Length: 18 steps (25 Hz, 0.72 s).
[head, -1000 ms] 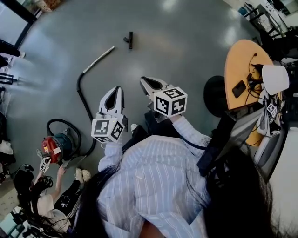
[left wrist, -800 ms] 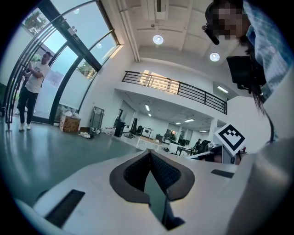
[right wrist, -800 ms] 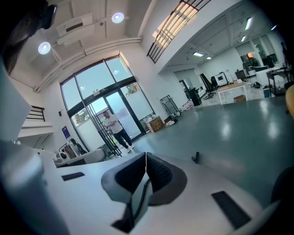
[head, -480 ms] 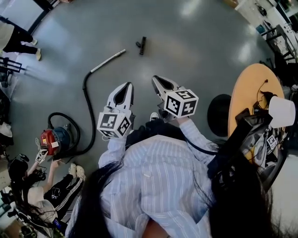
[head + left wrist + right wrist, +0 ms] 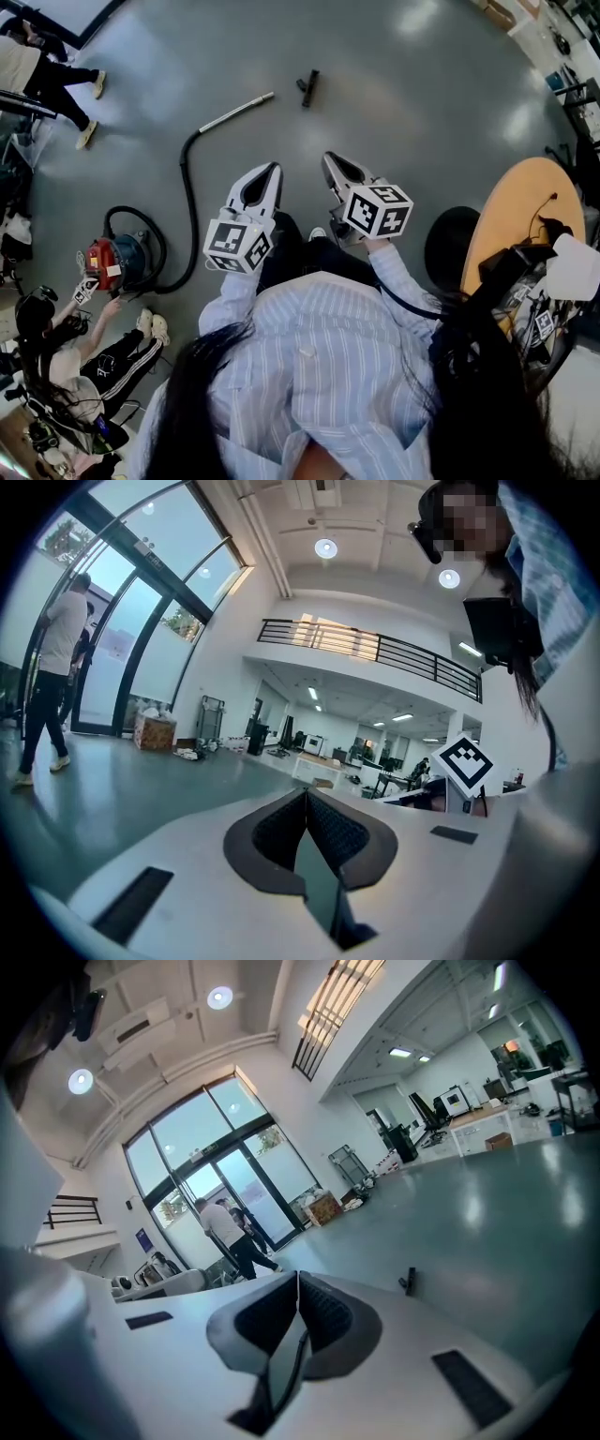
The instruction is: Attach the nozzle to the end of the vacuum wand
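Note:
A small black nozzle (image 5: 308, 87) lies on the grey floor ahead of me; the right gripper view shows the nozzle (image 5: 408, 1281) just past the jaws. The silver wand (image 5: 235, 112) lies left of it, its free end a short gap from the nozzle, and joins a black hose (image 5: 190, 202) that curves back to a red vacuum cleaner (image 5: 111, 267). My left gripper (image 5: 274, 168) and right gripper (image 5: 329, 157) are held side by side at chest height, well short of both parts. Each is shut with nothing between its jaws.
A person (image 5: 56, 384) crouches by the vacuum at lower left. Another person (image 5: 42, 70) walks at upper left near glass doors (image 5: 202, 1199). A round wooden table (image 5: 520, 220) with cables and a black stool (image 5: 452, 246) stand to my right.
Both grippers and I have moved forward across the floor; the nozzle, wand and vacuum now sit nearer in the head view. Both grippers stayed shut and empty.

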### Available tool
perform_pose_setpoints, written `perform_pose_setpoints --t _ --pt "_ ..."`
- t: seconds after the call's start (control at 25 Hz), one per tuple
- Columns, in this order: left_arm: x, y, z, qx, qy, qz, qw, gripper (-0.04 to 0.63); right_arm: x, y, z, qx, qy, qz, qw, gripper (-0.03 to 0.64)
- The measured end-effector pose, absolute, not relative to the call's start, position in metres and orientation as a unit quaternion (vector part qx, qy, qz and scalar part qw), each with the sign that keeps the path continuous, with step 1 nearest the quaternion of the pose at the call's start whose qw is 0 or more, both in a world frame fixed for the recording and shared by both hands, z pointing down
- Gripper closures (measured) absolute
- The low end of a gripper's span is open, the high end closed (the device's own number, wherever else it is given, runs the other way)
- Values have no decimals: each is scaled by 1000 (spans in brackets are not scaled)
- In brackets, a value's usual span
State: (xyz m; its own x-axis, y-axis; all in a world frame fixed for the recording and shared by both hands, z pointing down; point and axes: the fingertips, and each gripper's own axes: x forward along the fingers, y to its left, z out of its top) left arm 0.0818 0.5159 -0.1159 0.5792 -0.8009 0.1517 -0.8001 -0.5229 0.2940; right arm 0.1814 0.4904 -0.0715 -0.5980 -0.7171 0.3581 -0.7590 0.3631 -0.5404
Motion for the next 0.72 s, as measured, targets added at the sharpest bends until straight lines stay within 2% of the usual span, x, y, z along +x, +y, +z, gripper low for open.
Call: perform_pose_setpoints --t 0.44,0.72 --pt "19 419 -91 868 -460 0 186 591 135 403 -50 459 -813 354 49 607" --pt "-61 317 -90 869 -456 7 192 591 79 303 -49 481 -796 364 58 607"
